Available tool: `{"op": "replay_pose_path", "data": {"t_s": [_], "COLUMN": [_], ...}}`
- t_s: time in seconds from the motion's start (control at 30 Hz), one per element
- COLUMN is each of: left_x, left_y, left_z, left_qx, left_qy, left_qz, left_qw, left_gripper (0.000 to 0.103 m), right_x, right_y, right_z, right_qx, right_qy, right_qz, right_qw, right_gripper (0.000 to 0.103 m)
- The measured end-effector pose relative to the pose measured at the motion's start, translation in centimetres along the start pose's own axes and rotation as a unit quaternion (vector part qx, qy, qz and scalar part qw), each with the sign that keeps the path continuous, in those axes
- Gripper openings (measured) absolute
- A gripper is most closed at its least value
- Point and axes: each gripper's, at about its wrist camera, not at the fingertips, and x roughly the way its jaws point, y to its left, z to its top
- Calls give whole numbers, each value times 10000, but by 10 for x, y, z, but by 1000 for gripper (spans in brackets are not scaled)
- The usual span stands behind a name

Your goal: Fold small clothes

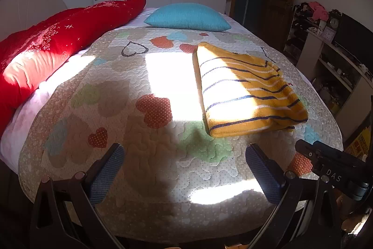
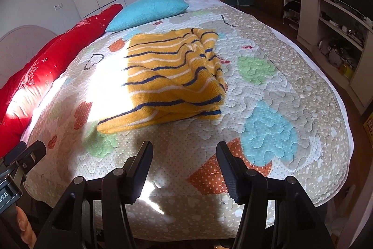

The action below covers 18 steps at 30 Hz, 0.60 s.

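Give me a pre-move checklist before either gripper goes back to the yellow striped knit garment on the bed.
1. Left gripper open, nothing between its jaws: ok.
2. Right gripper open and empty: ok.
3. Yellow striped knit garment lying folded on the heart-patterned quilt: ok.
4. Fold tidy: not ok, the right edge is bunched.
5. Garment clear of the blue pillow and red bolster: ok.
6. Layers under the top fold: cannot tell.

heart quilt [image 1: 149, 179], teal pillow [image 1: 187, 16], red bolster [image 1: 58, 39]
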Motion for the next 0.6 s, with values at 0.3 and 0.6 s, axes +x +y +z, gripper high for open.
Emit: {"op": "replay_pose_path", "data": {"t_s": [0.3,0.6], "left_x": [5,11], "left_y": [-2,-4], "left_z": [-4,-8], "left_qx": [35,-7], "left_qy": [172,354], "left_qz": [-28,-87], "left_qw": [9998,9993], "left_gripper": [103,103], "right_x": [3,6], "right_y": [5,2], "right_z": [-2,-3], "right_qx": [-119,-119], "right_qy": [25,76], "right_qz": [-54,-71], "right_qw": [9999,9999], "right_gripper": [63,63]}}
